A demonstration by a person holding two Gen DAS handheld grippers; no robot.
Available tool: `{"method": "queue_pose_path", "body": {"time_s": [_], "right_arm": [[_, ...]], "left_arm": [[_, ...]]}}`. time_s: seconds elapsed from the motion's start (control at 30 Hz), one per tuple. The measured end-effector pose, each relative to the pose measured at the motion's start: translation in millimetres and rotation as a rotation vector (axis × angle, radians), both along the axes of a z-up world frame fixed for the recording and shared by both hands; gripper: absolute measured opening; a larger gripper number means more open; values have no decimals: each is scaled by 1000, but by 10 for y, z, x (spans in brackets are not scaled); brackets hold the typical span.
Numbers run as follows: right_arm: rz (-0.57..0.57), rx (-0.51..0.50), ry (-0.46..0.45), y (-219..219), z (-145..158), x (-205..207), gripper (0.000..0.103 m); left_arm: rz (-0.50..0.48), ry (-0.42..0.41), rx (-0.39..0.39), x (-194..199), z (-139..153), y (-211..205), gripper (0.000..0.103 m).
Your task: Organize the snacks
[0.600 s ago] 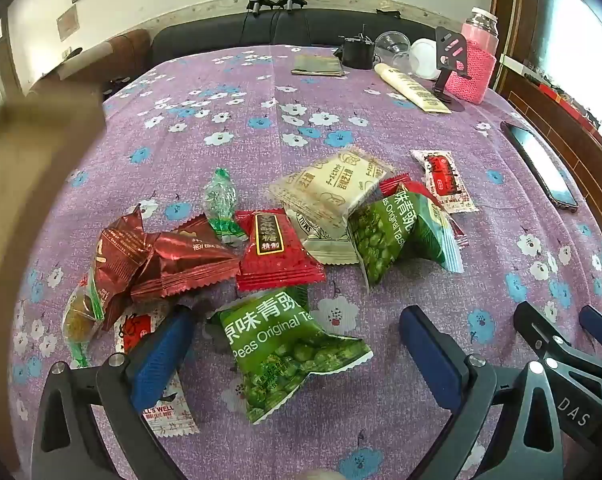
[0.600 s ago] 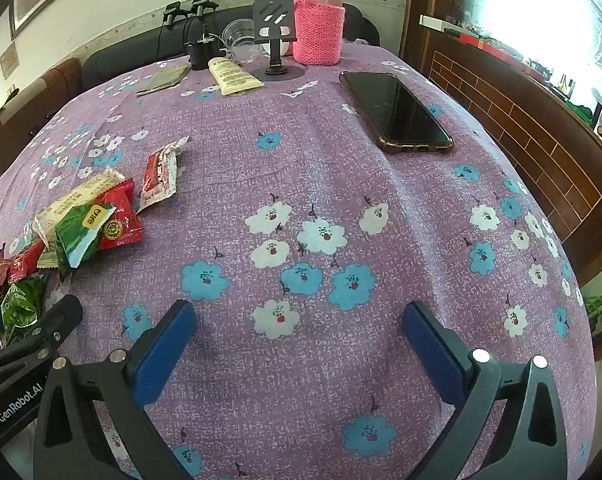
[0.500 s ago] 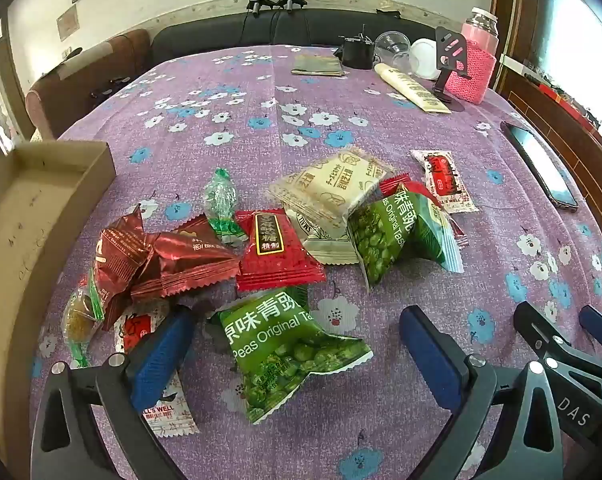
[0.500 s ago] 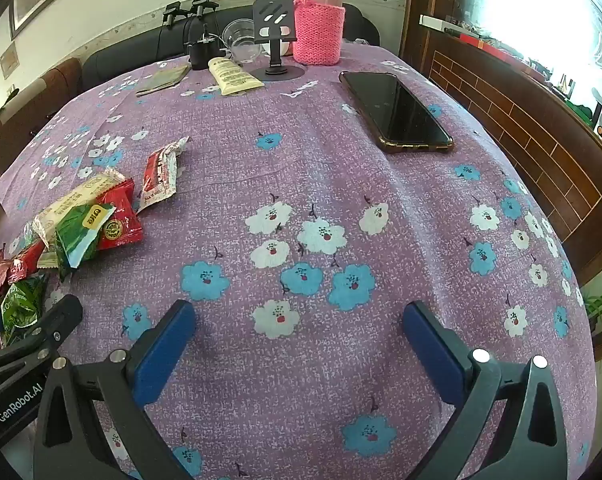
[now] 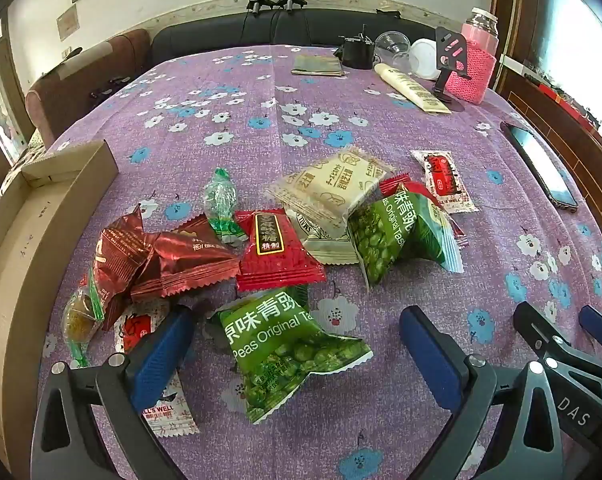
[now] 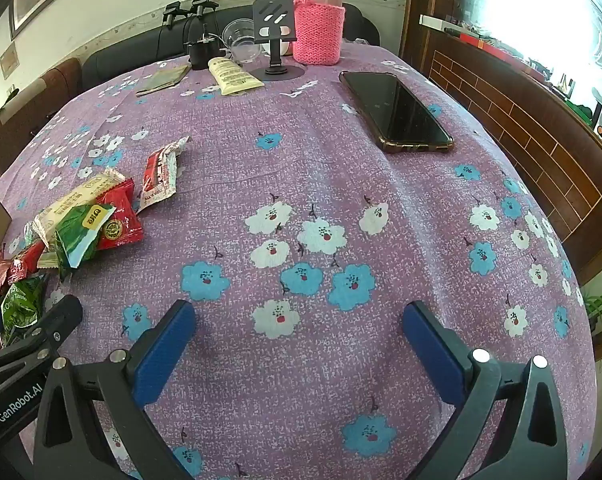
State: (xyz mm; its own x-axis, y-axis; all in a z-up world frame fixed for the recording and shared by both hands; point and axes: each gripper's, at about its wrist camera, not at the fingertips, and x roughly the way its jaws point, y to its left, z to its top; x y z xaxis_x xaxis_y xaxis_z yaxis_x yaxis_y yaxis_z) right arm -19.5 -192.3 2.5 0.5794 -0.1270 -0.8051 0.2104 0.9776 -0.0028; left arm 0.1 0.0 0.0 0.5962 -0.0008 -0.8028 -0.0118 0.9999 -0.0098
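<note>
Several snack packets lie in a loose pile on the purple flowered tablecloth. A green pea packet lies between the fingers of my open left gripper. Behind it are a red packet, dark red packets, a second green pea packet, a beige cracker packet and a white-red packet. A cardboard box stands at the left edge. My right gripper is open and empty over bare cloth, right of the pile.
A black phone lies at the right. At the far end stand a pink-sleeved bottle, a phone stand, a cream tube, a clear cup and a flat wallet. Sofa and chair lie beyond.
The cardboard box came down from a raised, blurred position at the left and now rests on the table beside the pile. Both grippers stayed still.
</note>
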Motion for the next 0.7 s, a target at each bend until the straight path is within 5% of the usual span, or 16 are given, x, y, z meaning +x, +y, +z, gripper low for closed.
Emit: {"method": "queue_pose_path", "body": {"time_s": [0.7], "right_arm": [[-18, 11, 41, 6, -3, 30, 103]], "left_arm": [[-20, 39, -1, 36, -3, -24, 103]]}}
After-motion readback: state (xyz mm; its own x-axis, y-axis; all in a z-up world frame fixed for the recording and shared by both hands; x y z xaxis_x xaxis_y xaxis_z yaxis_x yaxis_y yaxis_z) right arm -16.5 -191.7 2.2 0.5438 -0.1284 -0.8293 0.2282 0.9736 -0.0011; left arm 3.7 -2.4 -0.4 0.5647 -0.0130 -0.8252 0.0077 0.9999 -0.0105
